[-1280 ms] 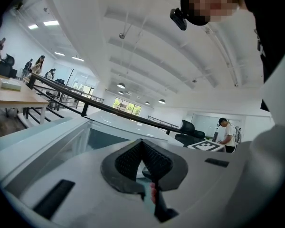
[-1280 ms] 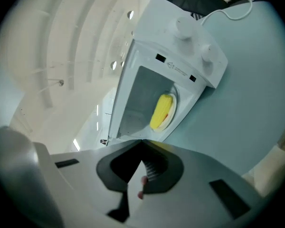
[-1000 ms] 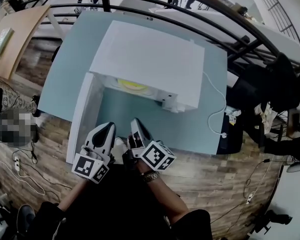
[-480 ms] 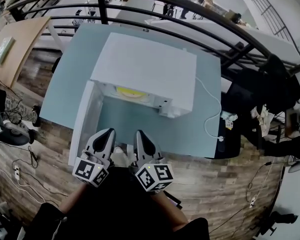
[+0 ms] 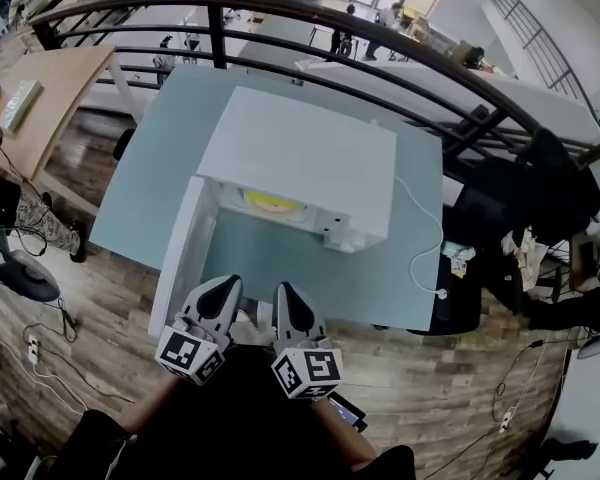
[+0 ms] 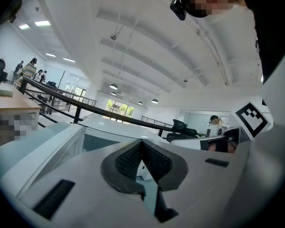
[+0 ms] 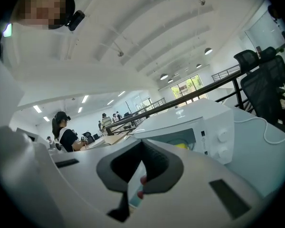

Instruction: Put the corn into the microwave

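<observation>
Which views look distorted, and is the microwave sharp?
Head view: strong fisheye, the railing bows; the microwave is sharp and evenly lit. Left gripper view, right gripper view: dark rounded corners, straight lines curve towards the edges.

White cable (image 5: 442,226) trails across the blue table (image 5: 280,258)

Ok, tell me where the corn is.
In the head view, the corn sits inside the open microwave on the table, just right of the swung-out door.
</observation>
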`<state>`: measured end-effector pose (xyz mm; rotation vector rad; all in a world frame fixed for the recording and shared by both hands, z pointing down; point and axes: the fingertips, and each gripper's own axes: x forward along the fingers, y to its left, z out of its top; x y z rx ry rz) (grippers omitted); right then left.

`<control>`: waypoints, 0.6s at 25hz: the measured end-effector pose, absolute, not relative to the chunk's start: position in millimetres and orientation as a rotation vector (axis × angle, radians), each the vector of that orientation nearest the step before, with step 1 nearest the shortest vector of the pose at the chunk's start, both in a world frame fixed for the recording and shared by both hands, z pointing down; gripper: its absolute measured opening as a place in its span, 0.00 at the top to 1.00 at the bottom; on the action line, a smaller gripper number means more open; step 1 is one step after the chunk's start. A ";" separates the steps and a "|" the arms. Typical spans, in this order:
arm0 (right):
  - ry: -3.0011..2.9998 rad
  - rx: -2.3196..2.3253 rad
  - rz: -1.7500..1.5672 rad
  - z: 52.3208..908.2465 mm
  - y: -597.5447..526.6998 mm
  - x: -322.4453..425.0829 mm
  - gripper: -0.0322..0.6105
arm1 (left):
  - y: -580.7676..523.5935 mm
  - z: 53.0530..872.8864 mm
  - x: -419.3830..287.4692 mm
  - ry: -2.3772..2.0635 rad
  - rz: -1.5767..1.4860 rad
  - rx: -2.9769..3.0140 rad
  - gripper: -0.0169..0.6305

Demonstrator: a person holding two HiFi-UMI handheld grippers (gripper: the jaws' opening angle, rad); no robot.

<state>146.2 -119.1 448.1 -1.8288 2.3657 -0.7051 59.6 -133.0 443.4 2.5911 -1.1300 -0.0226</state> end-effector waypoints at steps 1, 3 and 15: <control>2.370 -1.834 -0.679 444.2 -119.3 145.9 0.94 | -133.8 442.8 58.1 -1.135 -0.024 2.592 0.97; 2.374 -1.835 -0.643 438.6 -120.2 144.9 0.94 | -135.6 441.1 54.2 -1.152 -0.028 2.593 0.97; 2.416 -1.798 -0.573 425.3 -118.5 131.7 0.94 | -136.9 431.9 40.6 -1.193 -0.037 2.592 0.97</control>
